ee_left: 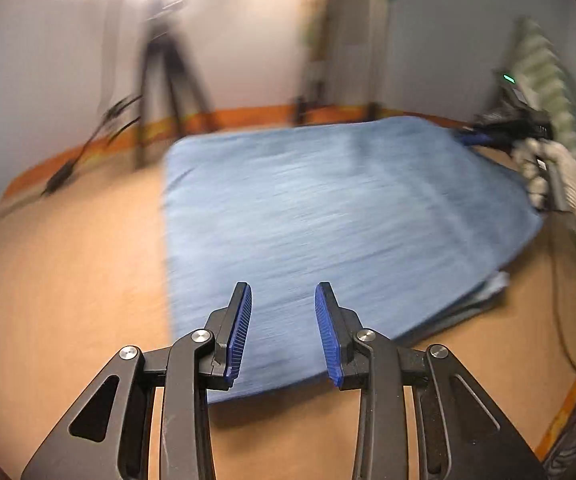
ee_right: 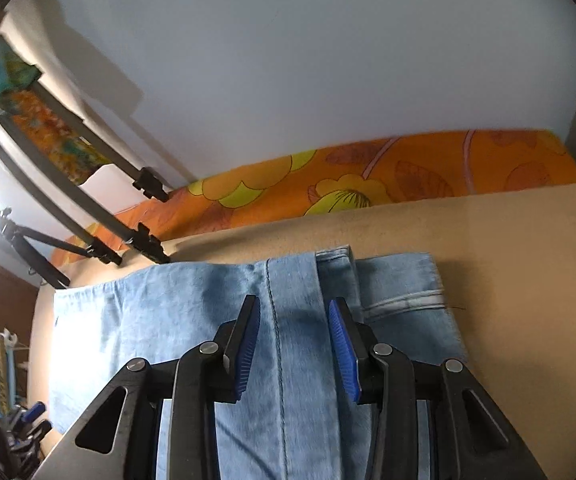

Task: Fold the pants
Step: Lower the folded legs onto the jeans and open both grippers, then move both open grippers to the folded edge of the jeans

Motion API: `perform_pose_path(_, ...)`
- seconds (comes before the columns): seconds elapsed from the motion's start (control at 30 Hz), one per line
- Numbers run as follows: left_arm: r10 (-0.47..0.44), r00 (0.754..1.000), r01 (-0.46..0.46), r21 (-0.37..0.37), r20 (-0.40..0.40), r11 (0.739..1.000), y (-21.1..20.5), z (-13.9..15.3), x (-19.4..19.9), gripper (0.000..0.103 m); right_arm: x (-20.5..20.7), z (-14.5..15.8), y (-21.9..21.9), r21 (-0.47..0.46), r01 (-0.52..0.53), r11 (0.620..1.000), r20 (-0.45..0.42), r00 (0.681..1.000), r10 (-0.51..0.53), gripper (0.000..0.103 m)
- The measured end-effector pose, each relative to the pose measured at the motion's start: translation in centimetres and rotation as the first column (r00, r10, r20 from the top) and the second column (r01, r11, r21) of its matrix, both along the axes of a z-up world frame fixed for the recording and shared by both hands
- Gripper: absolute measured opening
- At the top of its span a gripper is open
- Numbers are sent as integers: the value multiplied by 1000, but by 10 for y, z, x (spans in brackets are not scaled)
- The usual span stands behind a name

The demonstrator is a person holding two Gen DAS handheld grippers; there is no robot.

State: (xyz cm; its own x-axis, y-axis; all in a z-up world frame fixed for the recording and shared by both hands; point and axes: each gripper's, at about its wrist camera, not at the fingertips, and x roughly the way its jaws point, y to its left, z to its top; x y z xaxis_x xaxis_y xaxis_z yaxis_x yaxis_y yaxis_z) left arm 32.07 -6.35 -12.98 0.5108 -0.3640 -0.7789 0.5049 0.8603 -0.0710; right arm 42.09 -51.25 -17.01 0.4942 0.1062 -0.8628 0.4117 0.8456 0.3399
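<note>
**Operator:** Tan bedding [ee_left: 68,280] runs under everything I can see, and the pants [ee_left: 328,216] lie flat on it as a squarish blue denim slab, already doubled over by the look of the layered edge at its right corner. Nearest to me, my left gripper [ee_left: 283,330] hangs over the near edge of the denim with its blue pads spread wide and nothing between them.

**Spotter:** And your right side?

**Operator:** On the right wrist view, the right gripper [ee_right: 294,346] is spread too, over the cloth with a stitched seam [ee_right: 276,344] running up between the pads. It pinches nothing. Just past the tips I see a hem end [ee_right: 334,254] and a pale waistband or cuff [ee_right: 404,302] near the far edge.

**Spotter:** So what is the step?

**Operator:** My guess is a last fold or a smoothing pass. To do it well I would bring both tools down to matching corners on one edge, take every layer in each pinch, then lift together and carry across evenly so the edges meet. The left view is blurred, so I would slow down first.

**Spotter:** Anything farther out to mind?

**Operator:** Beyond the denim an orange flowered sheet [ee_right: 368,176] borders the bed, and tripod legs [ee_left: 168,92] stand at the pale wall. Both are well apart from the fold.
</note>
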Motion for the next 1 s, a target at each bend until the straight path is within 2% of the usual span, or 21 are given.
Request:
perform_pose_path(0.13, 66, 998, -66, -41, -18, 997, 21, -9, 6, 31, 4, -8, -1, -20, 18, 1000, -33, 999, -18, 38)
perform_pose_path(0.23, 73, 997, -74, -44, -29, 996, 25, -17, 9, 31, 4, -8, -1, -24, 18, 1000, -38, 999, -19, 39)
perform_pose_path(0.33, 82, 996, -83, -50, -35, 995, 23, -23, 11, 31, 3, -7, 3, -36, 9, 999, -29, 1000, -10, 26)
perform_pose_path(0.4, 89, 995, -91, -60, -40, 994, 25, -25, 11, 31, 1, -3, 9, -70, 3, 998, -18, 1000, -4, 8)
perform_pose_path(0.53, 95, 995, -98, -67, -41, 993, 25, -25, 16, 31, -5, 9, 14, -128, 0, 992, 18, 1000, 2, 3)
perform_pose_path(0.67, 100, 994, -102, -61, -39, 993, 25, -25, 17, 31, -9, 13, 6, -175, 62, 983, 22, 998, -59, 0)
perform_pose_path(0.73, 105, 994, -107, -63, -41, 992, 25, -25, 17, 31, -8, 13, 8, -220, 61, 974, 7, 998, -61, 0)
perform_pose_path(0.77, 107, 993, -110, -65, -41, 992, 26, -24, 17, 31, -6, 14, 11, -254, 55, 966, -6, 998, -59, 7)
perform_pose_path(0.83, 113, 993, -115, -68, -41, 991, 27, -24, 18, 31, -7, 20, 17, -252, 44, 967, -6, 999, -48, 22)
perform_pose_path(0.87, 116, 992, -119, -69, -41, 991, 28, -24, 18, 35, -9, 25, 22, -243, 38, 969, 13, 999, -36, 30)
perform_pose_path(0.9, 122, 992, -124, -70, -40, 990, 29, -23, 18, 41, -10, 29, 27, -242, 29, 970, 21, 999, -24, 30)
perform_pose_path(0.97, 123, 992, -126, -76, -38, 989, 30, -22, 18, 42, -11, 41, 50, -265, -31, 964, 27, 999, 40, 32)
perform_pose_path(1.0, 122, 992, -124, -74, -32, 990, 30, -21, 17, 42, -12, 47, 61, -275, -53, 960, 35, 997, 66, 37)
